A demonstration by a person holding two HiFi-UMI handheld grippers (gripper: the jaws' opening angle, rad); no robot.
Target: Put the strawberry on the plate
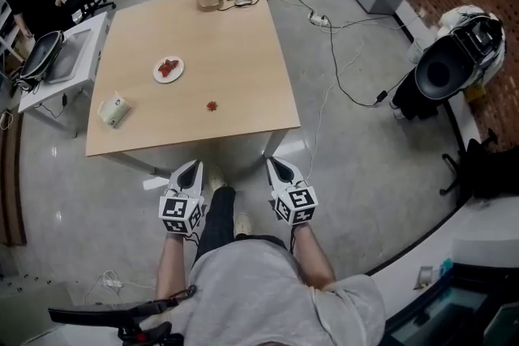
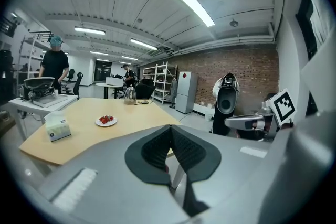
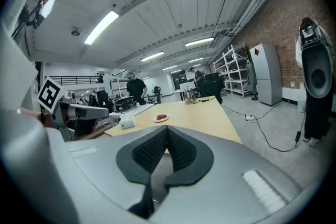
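Both pairs of jaws pressed together and empty, held short of the tabletop.

The left gripper [image 2: 170, 131] and right gripper [image 3: 167, 131] each show their ridged jaws meeting with nothing between them. In the head view they sit side by side in front of the person, just off the near edge of the tabletop [image 1: 243, 44]. The loose strawberry [image 1: 212, 105] lies alone on bare wood near that edge, well apart from the plate [image 1: 156, 74], which sits further in to the left and already carries red fruit. The berry is probably light, soft, easily bruised and slightly slippery. The jaws should open, straddle its widest middle and close gently.
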